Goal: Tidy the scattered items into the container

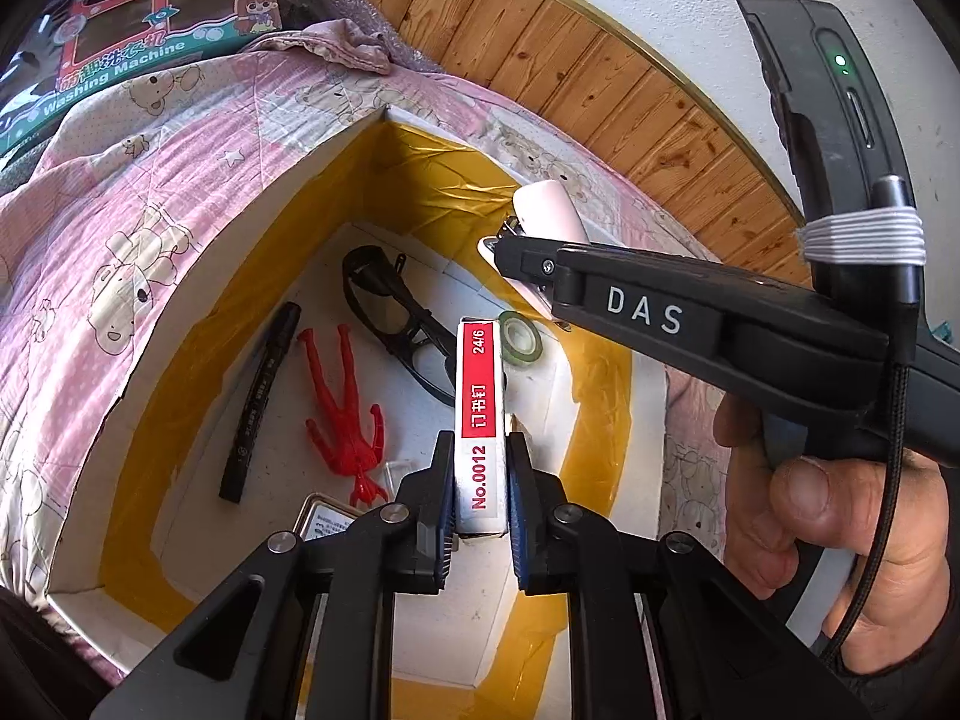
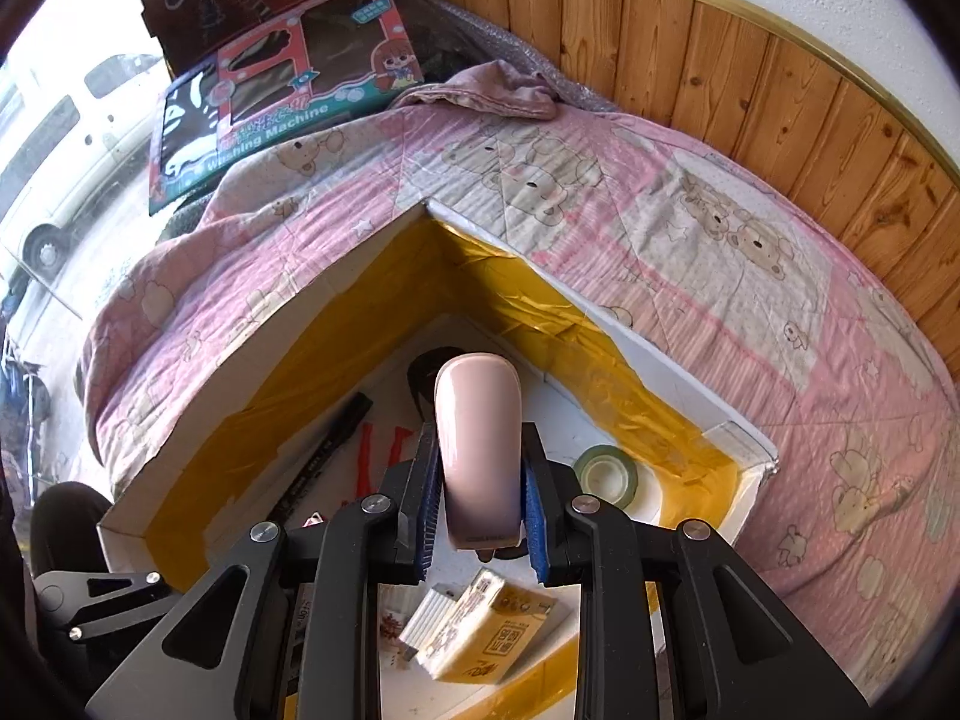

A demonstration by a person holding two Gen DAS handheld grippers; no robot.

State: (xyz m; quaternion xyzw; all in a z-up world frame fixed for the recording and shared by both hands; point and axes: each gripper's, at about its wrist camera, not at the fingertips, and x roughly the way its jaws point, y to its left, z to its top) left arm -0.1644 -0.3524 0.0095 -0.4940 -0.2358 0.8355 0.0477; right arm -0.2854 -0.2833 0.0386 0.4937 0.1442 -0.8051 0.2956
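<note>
A: We log both tools loaded over the cardboard box [image 1: 198, 276], which sits on the pink bear-print quilt [image 1: 120, 192] of the bed. The left hand-held gripper [image 1: 480, 498] is clamped on a box of staples [image 1: 478, 414], held upright above the box floor, so we judge it is about to be lowered in.

B: Agreed. Its label reads "No.0012" and "24/6", with red-band Chinese text we can't fully read. The right hand-held gripper [image 2: 480, 516] is closed on a pale pink stapler [image 2: 478, 444], nose pointing away toward the box's far corner, also above the box interior.

A: Already inside the box we count a black marker [image 1: 258, 402], a red toy figure [image 1: 348, 420], black glasses [image 1: 396, 312], a green tape roll [image 1: 521, 339], and near the front wall a yellow carton [image 2: 486, 630] with print too small to read.

B: Other writing: "DAS" on the right tool's arm, "Washing Machine" on the toy package [image 2: 282, 90] beyond the box. We judge the task nearly done; release height matters, since the glasses lie below the staples.
</note>
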